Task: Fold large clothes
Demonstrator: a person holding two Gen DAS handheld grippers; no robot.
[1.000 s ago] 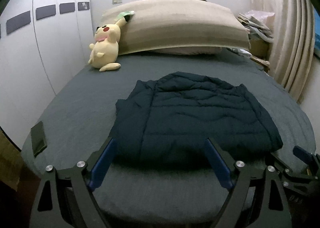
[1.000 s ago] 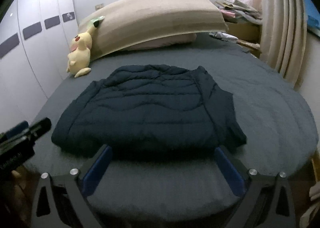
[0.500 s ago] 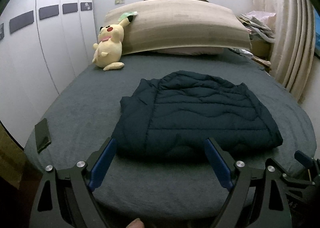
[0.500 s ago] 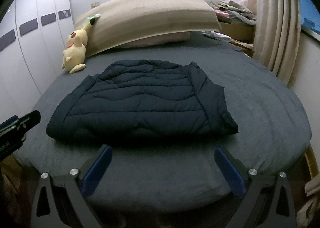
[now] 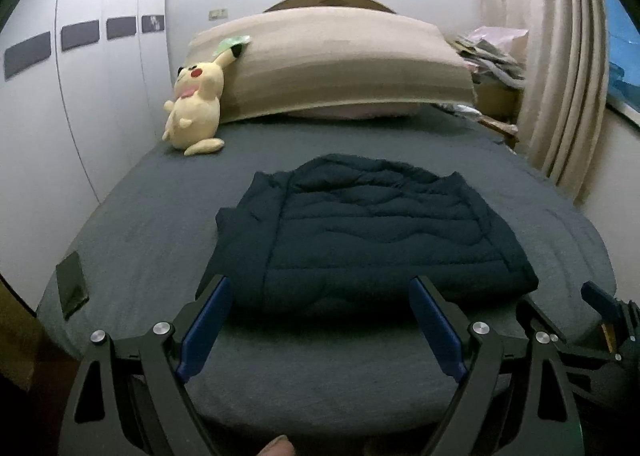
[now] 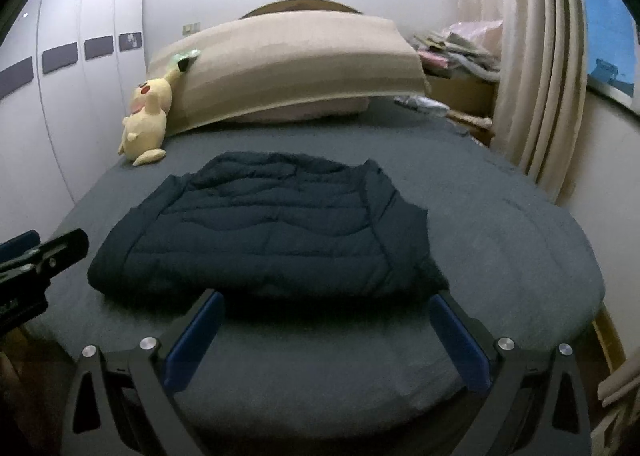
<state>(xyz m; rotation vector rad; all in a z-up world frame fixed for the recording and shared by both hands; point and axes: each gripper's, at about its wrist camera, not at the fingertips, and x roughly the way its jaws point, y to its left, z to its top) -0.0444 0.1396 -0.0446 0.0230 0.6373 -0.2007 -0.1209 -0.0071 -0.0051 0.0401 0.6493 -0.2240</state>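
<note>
A dark navy puffer jacket lies folded flat on the grey bed, hem toward me; the right wrist view shows the jacket too. My left gripper hovers open just short of the jacket's near edge, nothing between its blue pads. My right gripper is likewise open and empty before the hem. The right gripper's tip shows at the left view's right edge, and the left gripper's tip at the right view's left edge.
A yellow plush toy leans on a long beige pillow at the bed's head. A dark flat phone-like object lies at the left near corner. White wardrobe doors stand left, curtains and clutter right.
Both views have pulled back and risen slightly from the jacket, so more bed shows in front. The jacket has not moved, and both grippers stay open.
</note>
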